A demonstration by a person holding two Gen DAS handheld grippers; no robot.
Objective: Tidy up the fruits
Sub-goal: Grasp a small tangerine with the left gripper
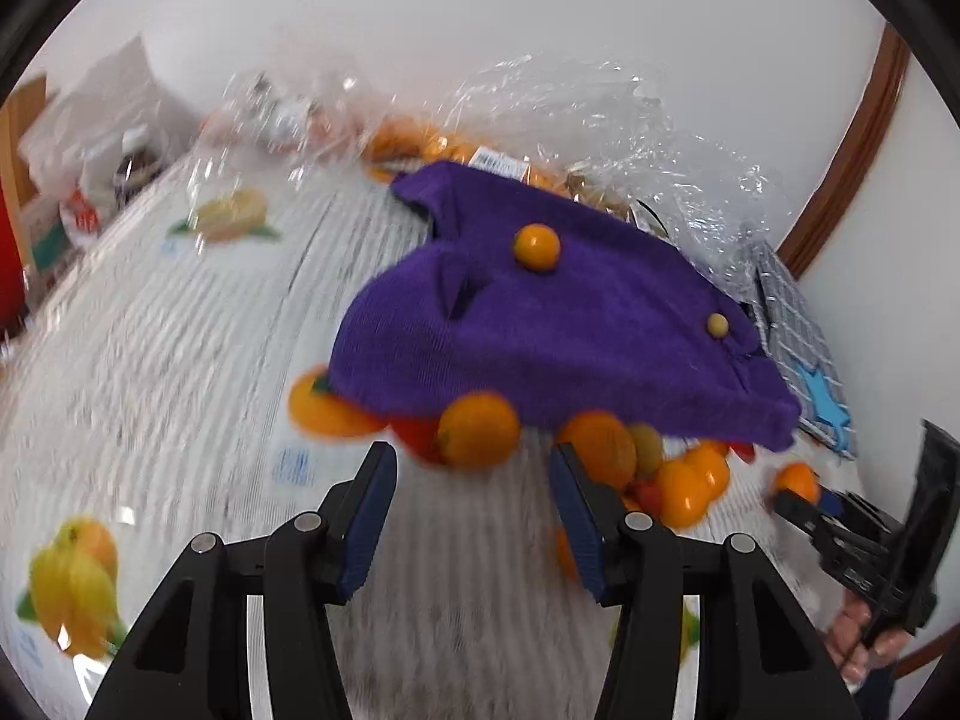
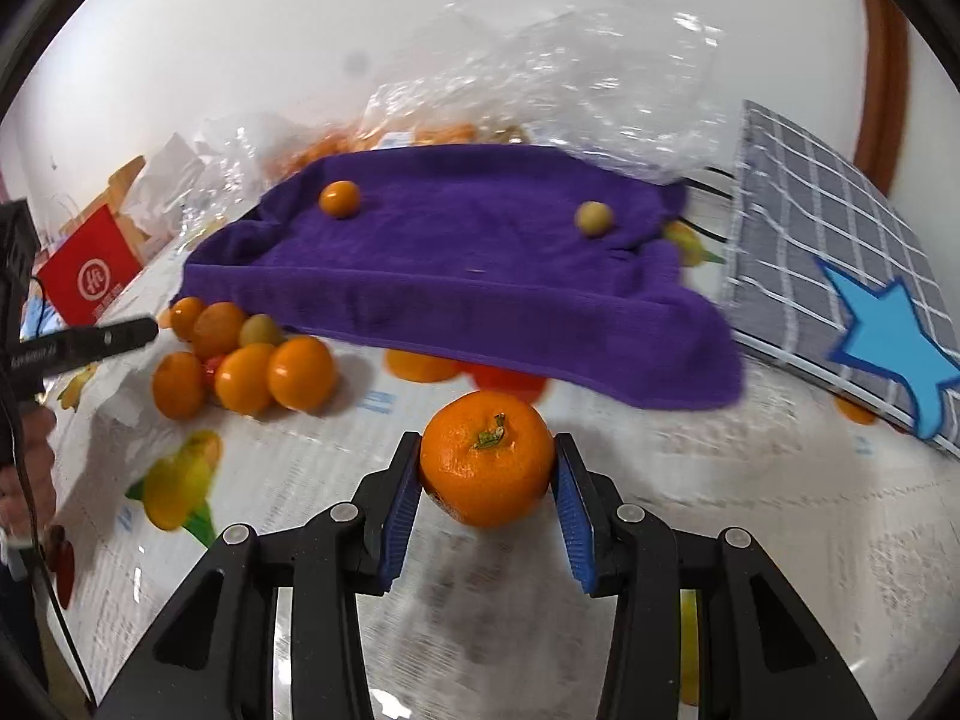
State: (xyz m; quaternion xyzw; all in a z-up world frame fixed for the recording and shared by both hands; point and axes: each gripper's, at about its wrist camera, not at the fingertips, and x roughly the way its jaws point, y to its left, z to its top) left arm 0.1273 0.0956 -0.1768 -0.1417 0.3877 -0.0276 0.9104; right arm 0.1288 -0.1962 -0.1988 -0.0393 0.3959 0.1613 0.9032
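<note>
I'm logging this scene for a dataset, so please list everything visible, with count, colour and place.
purple towel: one, purple, draped mid-table.
small fruits on towel: two, one orange, one yellowish, apart on top.
loose fruit cluster: several, mostly orange, beside the towel's edge; some partly hidden under it.
held orange: one, orange with green stem, between the right gripper's pads.
plastic bags: clear, behind the towel, some holding orange fruit.
grey checked cloth: one, blue star on it, by the towel.
tablecloth: white, fruit prints.
left gripper: open, empty.
right gripper: shut on the orange.
</note>
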